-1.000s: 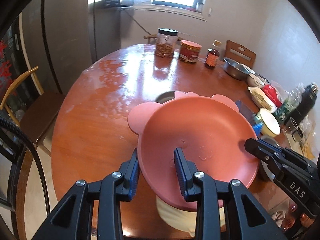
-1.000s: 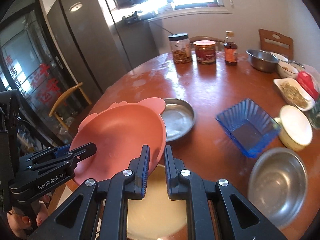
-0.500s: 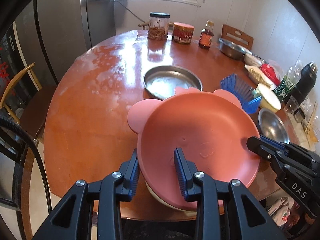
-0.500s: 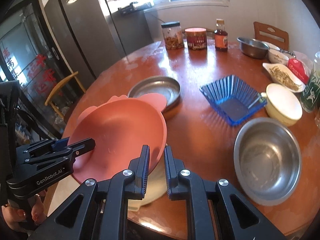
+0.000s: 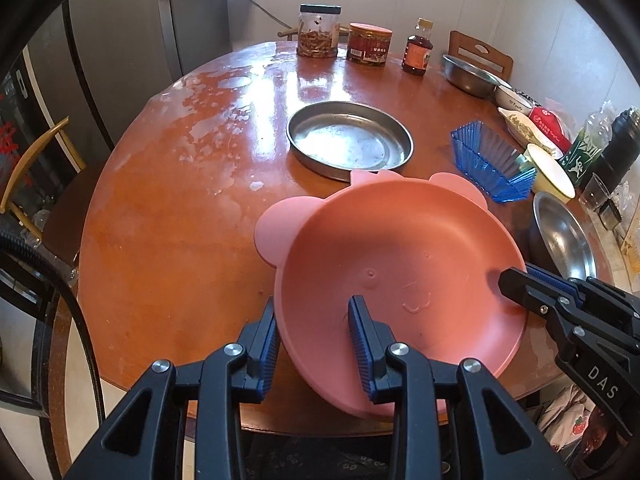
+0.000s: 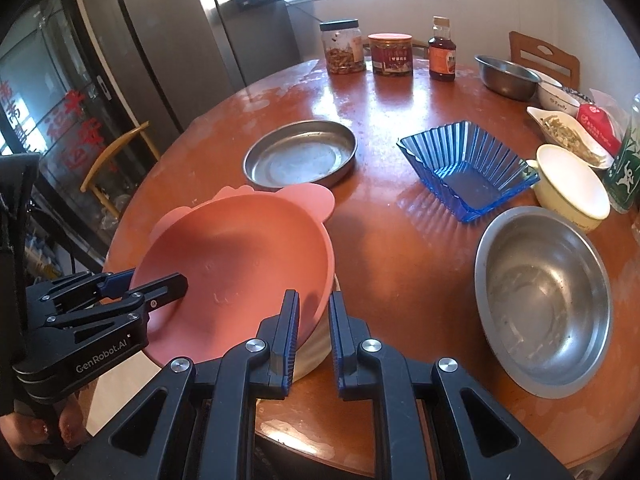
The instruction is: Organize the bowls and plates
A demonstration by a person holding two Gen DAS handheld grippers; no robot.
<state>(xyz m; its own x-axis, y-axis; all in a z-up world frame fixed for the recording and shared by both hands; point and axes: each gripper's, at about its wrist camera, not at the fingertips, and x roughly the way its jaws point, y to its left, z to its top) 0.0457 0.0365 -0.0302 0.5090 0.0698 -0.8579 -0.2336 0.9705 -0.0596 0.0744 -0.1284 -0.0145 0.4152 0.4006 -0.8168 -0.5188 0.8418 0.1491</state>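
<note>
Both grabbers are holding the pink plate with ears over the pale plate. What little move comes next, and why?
Probably let go: open the left gripper and right gripper. The pink eared plate they clamp by opposite rims already seems to sit on the cream round plate near the wooden table's edge.

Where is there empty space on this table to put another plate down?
The biggest bare patch is the table's left side, between its edge, the round steel pan and the pink eared plate. A smaller gap lies between the pan and the jars. The right side is crowded: blue ribbed dish, steel bowl, cream bowl.
</note>
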